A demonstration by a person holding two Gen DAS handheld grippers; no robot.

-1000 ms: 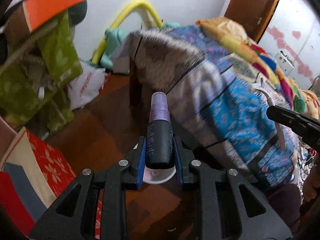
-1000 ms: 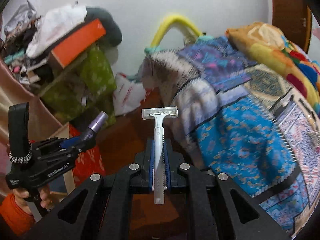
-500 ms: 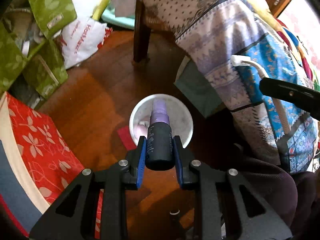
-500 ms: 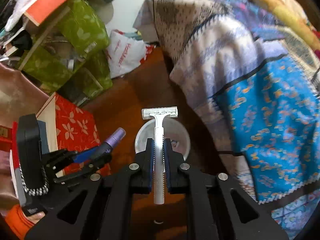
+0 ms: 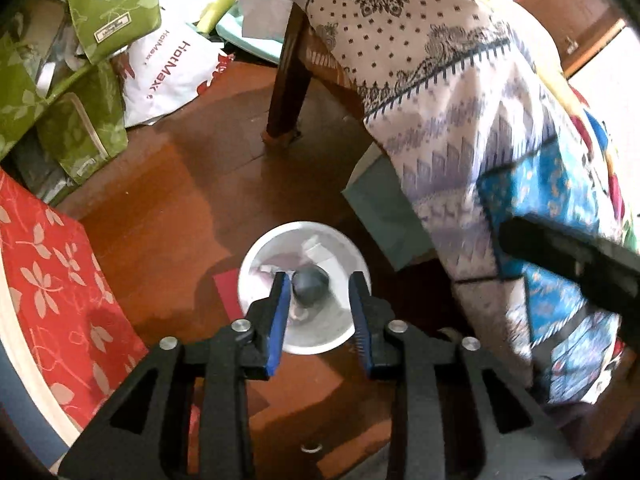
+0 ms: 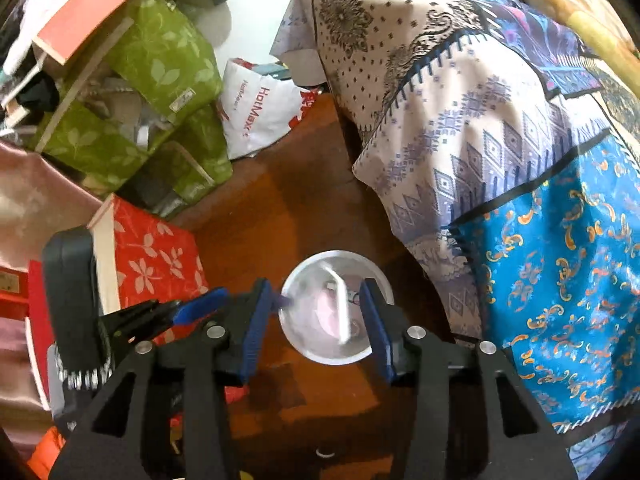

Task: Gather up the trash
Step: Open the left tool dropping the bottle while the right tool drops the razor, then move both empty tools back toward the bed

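A white round bin (image 5: 304,226) stands on the wooden floor, with pale scraps inside. My left gripper (image 5: 319,278) hangs right above it, jaws opening. The dark spray bottle (image 5: 310,286) is blurred and end-on between the pads, and the right pad is clear of it. In the right wrist view the same bin (image 6: 336,256) lies under my right gripper (image 6: 315,283), whose jaws are opening too. The white razor (image 6: 342,308) is a blurred streak inside the bin, free of the pads. The left gripper (image 6: 188,312) shows beside it, the bottle's purple tip (image 6: 286,301) at the rim.
A bed draped in patterned cloth (image 5: 460,92) overhangs on the right, its wooden leg (image 5: 288,80) behind the bin. A teal box (image 5: 384,220) sits under it. A red floral box (image 5: 44,276), green bags (image 6: 160,60) and a white plastic bag (image 5: 172,68) crowd the left.
Both grippers sank toward the bin and tipped downward. Both jaws came apart: the bottle left the left pads and the razor left the right pads, both dropping into the bin.
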